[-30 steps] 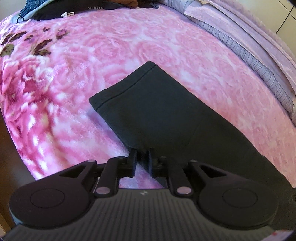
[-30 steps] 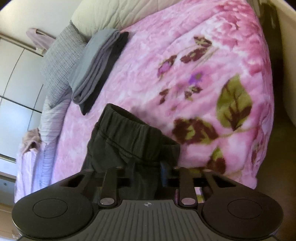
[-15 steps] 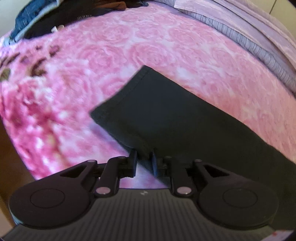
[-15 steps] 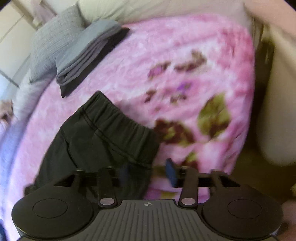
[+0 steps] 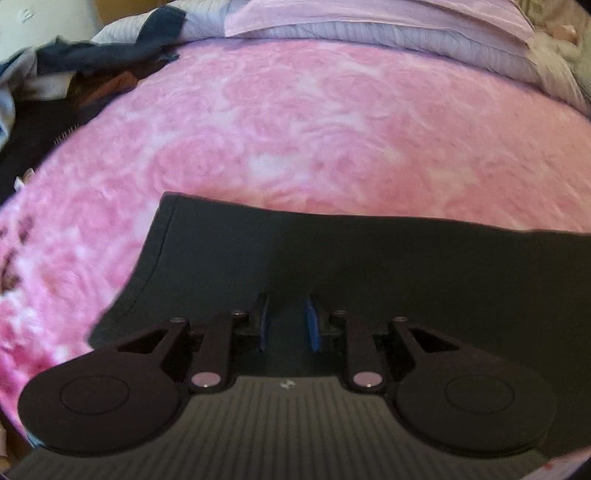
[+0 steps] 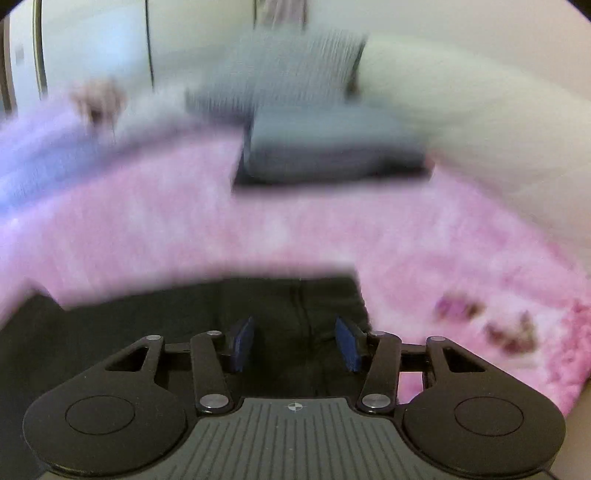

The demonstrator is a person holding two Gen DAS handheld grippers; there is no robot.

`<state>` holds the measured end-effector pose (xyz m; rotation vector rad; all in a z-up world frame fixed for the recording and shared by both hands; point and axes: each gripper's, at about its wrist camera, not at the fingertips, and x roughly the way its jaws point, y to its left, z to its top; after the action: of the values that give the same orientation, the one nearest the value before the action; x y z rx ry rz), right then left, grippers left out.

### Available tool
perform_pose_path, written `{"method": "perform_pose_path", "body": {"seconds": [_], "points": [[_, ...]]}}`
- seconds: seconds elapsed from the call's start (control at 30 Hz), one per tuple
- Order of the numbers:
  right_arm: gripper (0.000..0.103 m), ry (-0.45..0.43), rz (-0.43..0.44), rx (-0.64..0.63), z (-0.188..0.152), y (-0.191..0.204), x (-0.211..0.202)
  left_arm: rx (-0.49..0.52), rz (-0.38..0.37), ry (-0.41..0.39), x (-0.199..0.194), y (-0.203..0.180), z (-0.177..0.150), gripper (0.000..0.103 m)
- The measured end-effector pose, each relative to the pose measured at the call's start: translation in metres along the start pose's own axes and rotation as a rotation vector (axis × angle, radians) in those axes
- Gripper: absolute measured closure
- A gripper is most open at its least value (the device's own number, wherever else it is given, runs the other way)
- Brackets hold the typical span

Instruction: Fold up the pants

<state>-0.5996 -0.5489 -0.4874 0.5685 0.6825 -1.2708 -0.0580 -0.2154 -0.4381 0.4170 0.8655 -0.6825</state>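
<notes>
Dark pants (image 5: 369,266) lie flat across a pink rose-patterned blanket (image 5: 295,129), with the leg hem (image 5: 159,251) at the left in the left wrist view. My left gripper (image 5: 287,321) hovers over the leg. Its jaws are opening, and the blue pads (image 5: 312,325) stand a little apart without pressing any cloth. In the blurred right wrist view the waist end of the pants (image 6: 184,325) fills the lower left. My right gripper (image 6: 295,343) is wide open above it, holding nothing.
A heap of dark clothes (image 5: 74,74) sits at the far left of the bed, and lilac striped bedding (image 5: 369,33) runs along the back. A folded grey garment (image 6: 325,147) and a grey pillow (image 6: 288,74) lie beyond the pants. A pale wardrobe (image 6: 92,44) stands behind.
Both grippers let go of the pants and rolled, so the pants now lie level across each view. The right jaws opened wide, the left ones slightly. Both hands shifted sideways.
</notes>
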Motion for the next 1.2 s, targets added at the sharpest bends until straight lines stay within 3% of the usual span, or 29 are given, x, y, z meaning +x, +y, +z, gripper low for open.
{"method": "perform_pose_path", "body": {"seconds": [0.13,0.27,0.33,0.37,0.43,0.57,0.77,0.9,0.97,1.2], "points": [[0.056,-0.025,-0.027,0.04,0.003,0.001,-0.032,0.038,-0.057,-0.01,-0.015,0.009,0.008,0.083],[0.056,-0.086,0.001,0.062,-0.016,0.012,-0.076,0.111,-0.066,-0.034,-0.026,0.025,0.0,0.083],[0.056,-0.023,0.007,0.034,-0.036,0.022,-0.063,0.15,-0.053,-0.014,-0.012,0.03,-0.013,0.083],[0.056,0.01,-0.004,0.005,-0.05,0.026,-0.048,0.162,-0.066,-0.073,-0.01,0.031,-0.021,0.084],[0.056,-0.087,-0.034,-0.046,-0.064,0.036,-0.044,0.2,-0.066,-0.138,-0.009,0.028,-0.029,0.084],[0.056,-0.152,-0.058,0.019,-0.072,0.039,-0.055,0.229,-0.075,-0.184,-0.013,0.031,-0.034,0.084],[0.055,-0.243,-0.006,0.125,-0.112,0.069,-0.143,0.231,-0.16,-0.181,-0.034,0.038,-0.045,0.08],[0.05,-0.149,0.015,0.194,-0.145,0.108,-0.207,0.208,-0.252,-0.099,-0.073,0.043,-0.051,0.072],[0.048,-0.148,0.028,0.176,-0.157,0.126,-0.233,0.224,-0.293,-0.114,-0.094,0.044,-0.059,0.07],[0.036,-0.178,0.068,0.076,-0.179,0.173,-0.311,0.264,-0.329,-0.174,-0.168,0.05,-0.098,0.06]]}}
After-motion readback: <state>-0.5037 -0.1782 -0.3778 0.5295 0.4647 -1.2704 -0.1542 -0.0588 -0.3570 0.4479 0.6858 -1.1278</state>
